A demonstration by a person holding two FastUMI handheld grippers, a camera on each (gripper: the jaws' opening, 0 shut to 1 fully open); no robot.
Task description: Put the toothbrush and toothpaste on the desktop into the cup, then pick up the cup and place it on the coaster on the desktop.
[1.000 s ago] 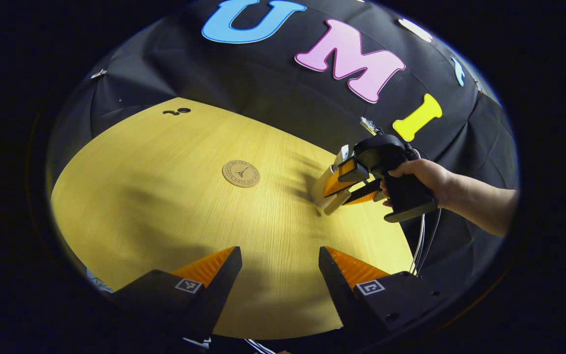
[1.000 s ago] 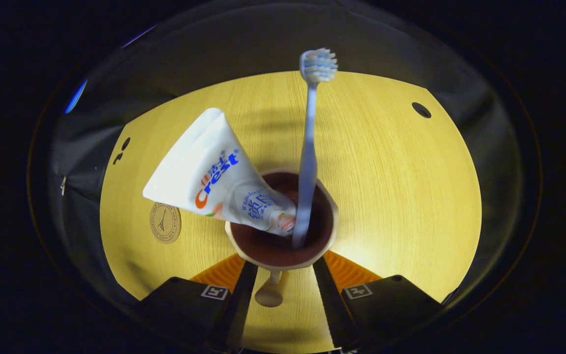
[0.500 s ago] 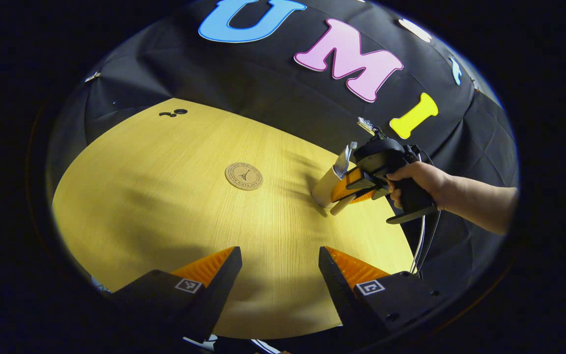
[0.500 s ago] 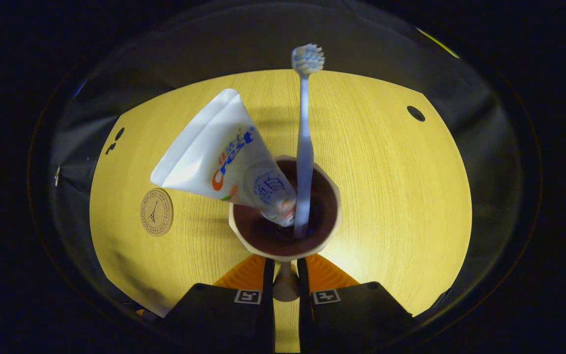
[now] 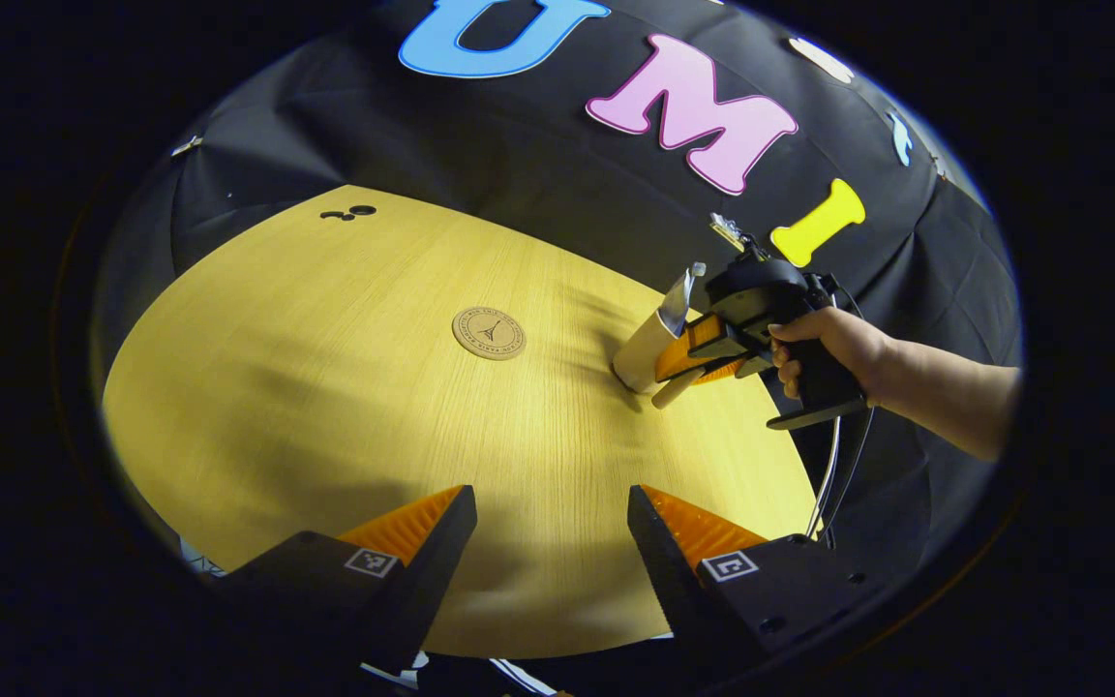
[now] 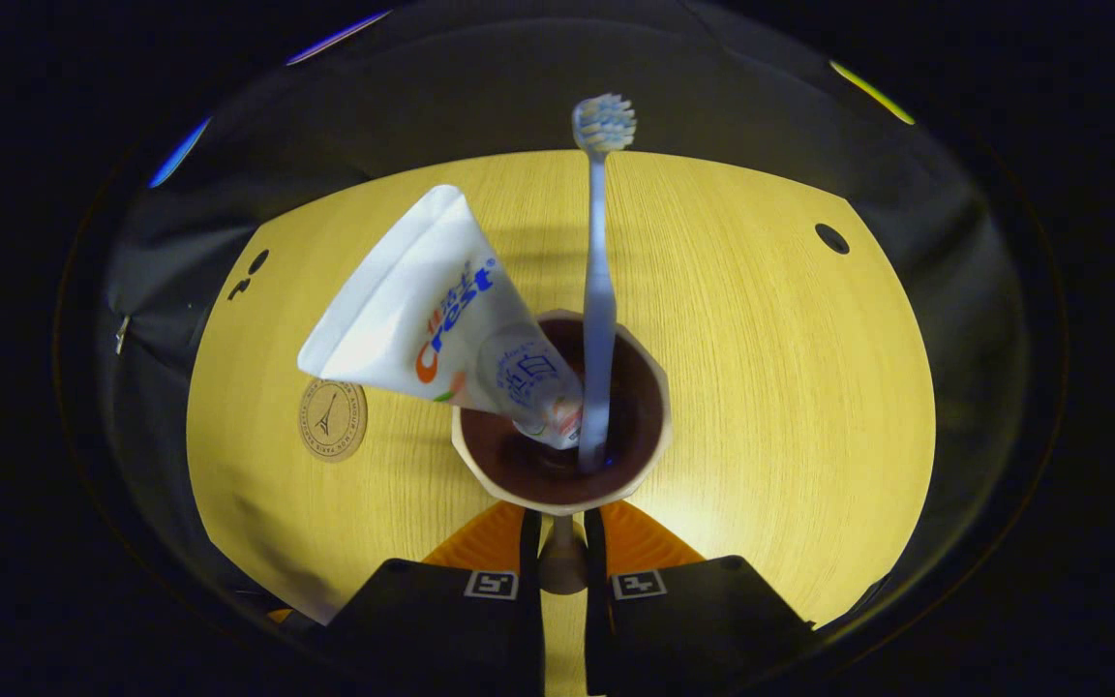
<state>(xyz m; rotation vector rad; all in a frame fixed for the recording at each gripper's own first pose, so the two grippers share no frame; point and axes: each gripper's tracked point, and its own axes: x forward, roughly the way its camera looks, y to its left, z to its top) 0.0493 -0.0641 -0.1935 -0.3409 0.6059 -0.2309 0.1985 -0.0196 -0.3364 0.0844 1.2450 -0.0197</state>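
At centre frame of the right gripper view, the cup (image 6: 560, 426) holding toothbrush (image 6: 598, 290) and toothpaste (image 6: 422, 310) is clamped by its handle in the right gripper (image 6: 562, 566), to be carried level to the coaster (image 6: 333, 419) at left, while the left gripper (image 5: 550, 528) is held wide apart.

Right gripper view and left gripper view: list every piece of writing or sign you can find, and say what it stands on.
Toothpaste tube: a printed brand label, not read out here; its small print is blurred.
Coaster: a tower emblem ringed by lettering too small to read.
Cup: no writing seen.
Right gripper: square coded markers, no words.
Left gripper: square coded markers, no words.
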